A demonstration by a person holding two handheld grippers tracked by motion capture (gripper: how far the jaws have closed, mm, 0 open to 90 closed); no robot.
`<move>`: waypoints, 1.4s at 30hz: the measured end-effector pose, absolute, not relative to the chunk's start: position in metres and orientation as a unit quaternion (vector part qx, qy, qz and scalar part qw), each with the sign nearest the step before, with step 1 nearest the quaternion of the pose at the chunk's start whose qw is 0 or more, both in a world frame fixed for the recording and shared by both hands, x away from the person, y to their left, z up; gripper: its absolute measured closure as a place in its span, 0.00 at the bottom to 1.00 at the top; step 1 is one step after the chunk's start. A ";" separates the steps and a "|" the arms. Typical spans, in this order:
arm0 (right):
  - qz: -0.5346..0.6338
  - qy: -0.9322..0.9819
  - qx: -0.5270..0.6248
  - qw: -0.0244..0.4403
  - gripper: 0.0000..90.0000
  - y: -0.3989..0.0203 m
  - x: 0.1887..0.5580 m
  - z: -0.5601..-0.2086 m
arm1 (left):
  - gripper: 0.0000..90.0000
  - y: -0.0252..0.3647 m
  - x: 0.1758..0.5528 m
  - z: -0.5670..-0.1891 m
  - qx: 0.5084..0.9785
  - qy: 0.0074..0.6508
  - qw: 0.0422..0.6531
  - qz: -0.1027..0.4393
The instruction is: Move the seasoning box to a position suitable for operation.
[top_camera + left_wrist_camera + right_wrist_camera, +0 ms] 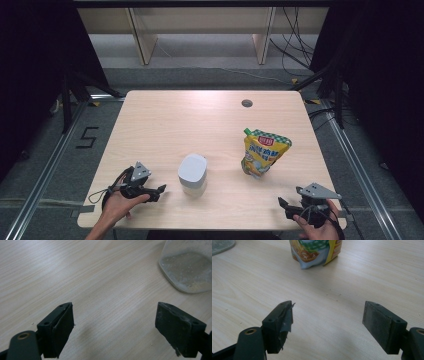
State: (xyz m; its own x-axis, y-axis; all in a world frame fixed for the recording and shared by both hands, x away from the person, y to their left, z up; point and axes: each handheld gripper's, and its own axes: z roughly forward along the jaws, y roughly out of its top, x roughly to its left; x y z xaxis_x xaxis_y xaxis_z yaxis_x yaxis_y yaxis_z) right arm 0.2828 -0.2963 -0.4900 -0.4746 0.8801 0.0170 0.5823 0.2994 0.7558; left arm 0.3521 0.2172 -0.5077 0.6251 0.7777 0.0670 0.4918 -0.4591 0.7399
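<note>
The left hand-held gripper (161, 189) sits spread and empty at lower left, beside the white jar (192, 173); the right hand-held gripper (281, 204) gapes below the yellow pouch (263, 152).

Wooden table (165, 120) had a cable hole (247, 103) at upper right; shelf legs (142, 40) stood top centre, a "5" floor mark (88, 137) at left.

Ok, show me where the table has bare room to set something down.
The far half of the table, beyond the white jar and the yellow pouch, is bare up to the small hole. The gap between jar and pouch is free too. The near corners are tighter: left gripper beside the jar, right gripper before the pouch.
</note>
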 end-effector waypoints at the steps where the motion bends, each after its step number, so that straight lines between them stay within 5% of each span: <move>1: 0.362 0.776 0.472 0.208 0.28 -0.296 0.282 -0.490 | 0.17 0.218 0.352 -0.507 0.833 0.378 0.348 0.205; 11: 0.369 0.773 0.472 0.209 0.27 -0.296 0.283 -0.491 | 0.17 0.221 0.353 -0.503 0.822 0.391 0.363 0.199; 17: 0.371 0.763 0.491 0.200 0.27 -0.293 0.281 -0.491 | 0.26 0.224 0.354 -0.498 0.816 0.395 0.378 0.188; 29: 0.376 0.761 0.486 0.207 0.27 -0.300 0.284 -0.491 | 0.89 0.219 0.369 -0.451 0.792 0.365 0.453 0.187; 34: 0.380 0.758 0.494 0.193 0.27 -0.297 0.283 -0.490 | 0.99 0.204 0.386 -0.422 0.813 0.327 0.449 0.178; 42: 0.381 0.764 0.480 0.200 0.27 -0.301 0.286 -0.491 | 0.99 0.168 0.400 -0.389 0.840 0.277 0.443 0.146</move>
State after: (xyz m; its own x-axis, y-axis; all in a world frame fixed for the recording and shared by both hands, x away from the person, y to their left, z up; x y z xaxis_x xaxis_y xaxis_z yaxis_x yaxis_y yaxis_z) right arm 0.2855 -0.3007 -0.4912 -0.4585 0.8866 0.0603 0.5821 0.2484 0.7743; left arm 0.4000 0.1682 -0.3892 0.8039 0.5947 0.0010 0.3356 -0.4550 0.8248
